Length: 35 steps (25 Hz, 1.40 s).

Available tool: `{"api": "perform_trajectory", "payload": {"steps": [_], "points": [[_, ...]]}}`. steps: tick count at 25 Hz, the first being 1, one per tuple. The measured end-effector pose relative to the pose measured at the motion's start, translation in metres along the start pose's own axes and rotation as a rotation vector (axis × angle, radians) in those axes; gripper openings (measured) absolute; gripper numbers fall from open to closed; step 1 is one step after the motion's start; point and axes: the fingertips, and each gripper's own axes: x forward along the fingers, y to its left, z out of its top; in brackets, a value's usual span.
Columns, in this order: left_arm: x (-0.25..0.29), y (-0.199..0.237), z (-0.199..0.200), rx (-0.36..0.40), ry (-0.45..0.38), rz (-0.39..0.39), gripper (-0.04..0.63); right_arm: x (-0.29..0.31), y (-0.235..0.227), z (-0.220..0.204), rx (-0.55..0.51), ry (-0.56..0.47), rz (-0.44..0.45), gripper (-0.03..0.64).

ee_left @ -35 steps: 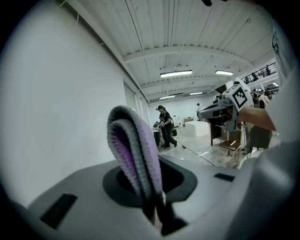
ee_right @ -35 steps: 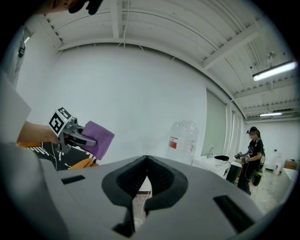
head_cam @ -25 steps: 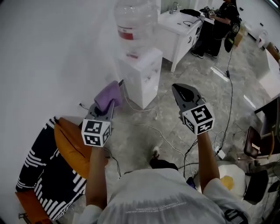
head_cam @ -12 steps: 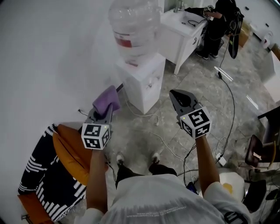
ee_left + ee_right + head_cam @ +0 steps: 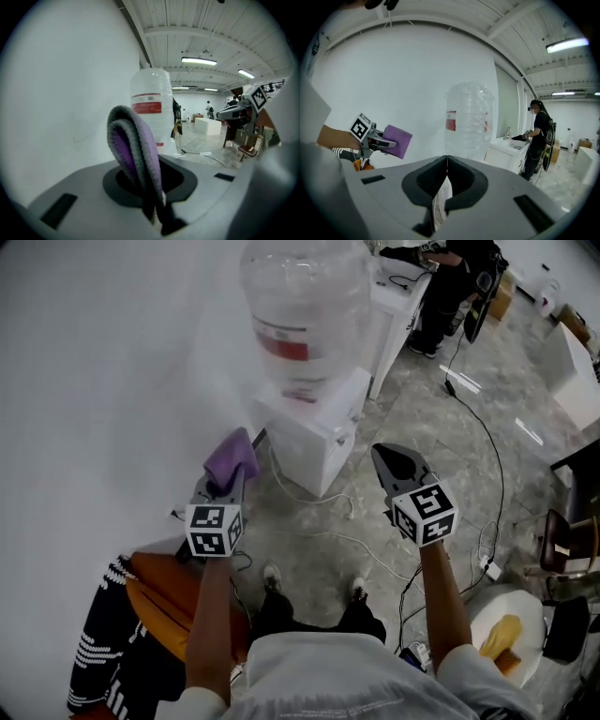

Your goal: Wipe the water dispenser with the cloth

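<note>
A white water dispenser (image 5: pixel 314 432) with a big clear bottle (image 5: pixel 305 310) on top stands against the white wall ahead of me. My left gripper (image 5: pixel 230 463) is shut on a folded purple cloth (image 5: pixel 231 454), held short of the dispenser's left side. In the left gripper view the cloth (image 5: pixel 133 154) rises from between the jaws, with the bottle (image 5: pixel 152 110) behind it. My right gripper (image 5: pixel 392 457) is shut with nothing in it, to the right of the dispenser. The right gripper view shows the bottle (image 5: pixel 468 122) ahead and the cloth (image 5: pixel 397 139) at left.
A white cord (image 5: pixel 323 498) trails on the marble floor by the dispenser. A white sink cabinet (image 5: pixel 389 301) stands behind it, with a person in black (image 5: pixel 450 277) next to it. An orange chair (image 5: pixel 164 601) with patterned fabric is at lower left, chairs (image 5: pixel 562 549) at right.
I have stepped closer to the dispenser, which now looks larger and nearer. Both grippers keep their hold and spacing; the cloth stays in the left one.
</note>
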Motion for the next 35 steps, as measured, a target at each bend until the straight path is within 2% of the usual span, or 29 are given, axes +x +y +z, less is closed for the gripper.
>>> {"api": "perform_trajectory", "payload": {"steps": [6, 11, 13, 15, 19, 22, 31, 35], "points": [[0.072, 0.070, -0.012, 0.015, 0.037, -0.021, 0.060, 0.063, 0.011, -0.017, 0.079, 0.044, -0.072, 0.015], [0.145, 0.085, -0.030, 0.000, 0.065, -0.039, 0.060, 0.106, 0.010, -0.042, 0.098, 0.084, -0.079, 0.014], [0.173, 0.089, -0.044, -0.029, 0.089, -0.039, 0.060, 0.122, 0.008, -0.056, 0.096, 0.110, -0.080, 0.014], [0.197, 0.090, -0.059, -0.062, 0.115, -0.043, 0.060, 0.136, 0.003, -0.070, 0.098, 0.138, -0.083, 0.015], [0.234, 0.084, -0.086, -0.072, 0.161, -0.047, 0.060, 0.156, -0.007, -0.100, 0.125, 0.191, -0.093, 0.014], [0.254, 0.078, -0.094, -0.083, 0.156, -0.057, 0.060, 0.165, -0.008, -0.123, 0.140, 0.227, -0.085, 0.015], [0.292, 0.042, -0.086, 0.043, 0.133, -0.199, 0.060, 0.179, -0.003, -0.171, 0.180, 0.304, -0.054, 0.014], [0.303, 0.048, -0.096, 0.028, 0.153, -0.196, 0.060, 0.180, -0.005, -0.183, 0.191, 0.313, -0.052, 0.015]]}}
